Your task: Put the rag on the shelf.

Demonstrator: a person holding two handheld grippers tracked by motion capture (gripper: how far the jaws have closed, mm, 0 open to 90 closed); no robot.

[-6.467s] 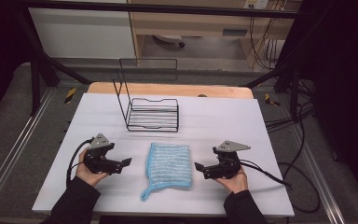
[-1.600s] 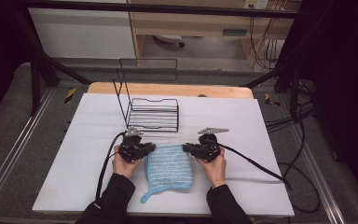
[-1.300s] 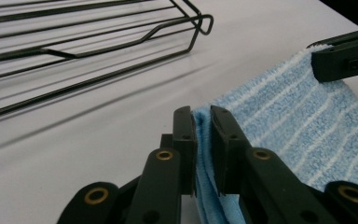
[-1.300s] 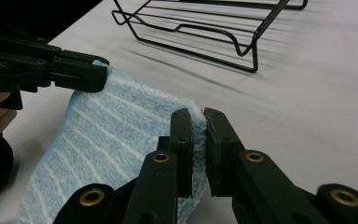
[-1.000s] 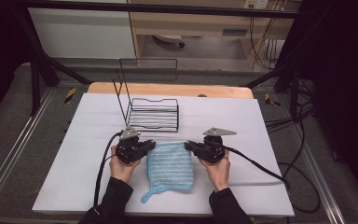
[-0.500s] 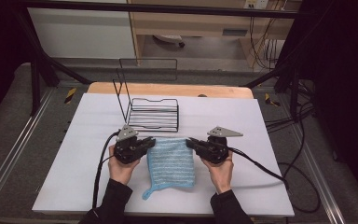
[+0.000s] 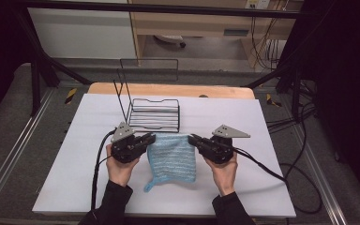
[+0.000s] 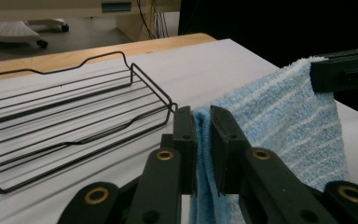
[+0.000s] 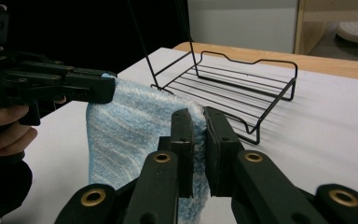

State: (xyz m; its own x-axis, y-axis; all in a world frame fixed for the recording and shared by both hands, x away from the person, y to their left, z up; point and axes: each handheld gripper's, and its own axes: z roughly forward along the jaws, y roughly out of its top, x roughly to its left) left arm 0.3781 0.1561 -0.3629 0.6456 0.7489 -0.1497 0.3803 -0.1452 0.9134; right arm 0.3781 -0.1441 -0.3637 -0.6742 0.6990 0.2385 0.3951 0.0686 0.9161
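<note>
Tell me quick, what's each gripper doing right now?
Left gripper: closed on one top corner of the blue cloth.
Right gripper: closed on the cloth's other top corner.

Left tongs point(image 7: 151, 137), right tongs point(image 7: 191, 138): black, brass-coloured pivot rivets, grey three-cornered top plates, trailing black cables. Person: dark long sleeves point(image 7: 113, 201).

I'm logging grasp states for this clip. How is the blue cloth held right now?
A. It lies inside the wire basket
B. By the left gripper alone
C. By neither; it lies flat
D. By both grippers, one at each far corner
D: the left gripper and the right gripper each pinch a far corner of the blue cloth, short of the wire basket.
</note>
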